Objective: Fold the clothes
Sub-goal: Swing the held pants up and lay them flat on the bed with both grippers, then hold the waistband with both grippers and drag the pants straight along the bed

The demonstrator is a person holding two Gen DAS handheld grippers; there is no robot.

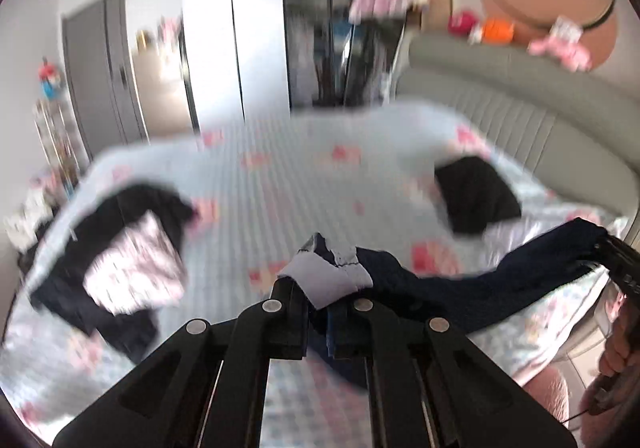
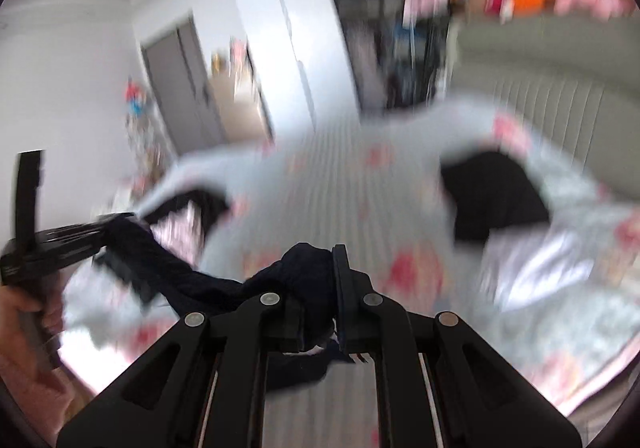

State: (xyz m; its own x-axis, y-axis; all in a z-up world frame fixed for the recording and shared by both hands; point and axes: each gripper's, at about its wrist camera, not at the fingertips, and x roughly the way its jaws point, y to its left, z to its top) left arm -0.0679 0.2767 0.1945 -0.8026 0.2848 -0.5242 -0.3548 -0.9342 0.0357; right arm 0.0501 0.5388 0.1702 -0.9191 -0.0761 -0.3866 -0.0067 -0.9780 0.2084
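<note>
Two black two-finger grippers are each clenching one end of the same dark navy knitted garment [image 1: 460, 288], which is hanging stretched between them above the bed. The left gripper [image 1: 320, 308] is pinching an edge where a pale lining patch with dark stitching is folding out over its fingers [image 1: 288, 300]; the right gripper [image 2: 318, 288] is biting into a bunched navy fold. A hand [image 2: 24, 312] is gripping the left tool's handle at the frame's edge. Below, a pale blue quilted bedspread with pink flower prints [image 1: 260, 191] is covering the bed. On it, a black folded cloth [image 1: 476, 195] is lying near the grey padded headboard [image 1: 520, 119], and a heap of black and pink-patterned clothes [image 1: 120, 248] is sitting well apart on the opposite side.
</note>
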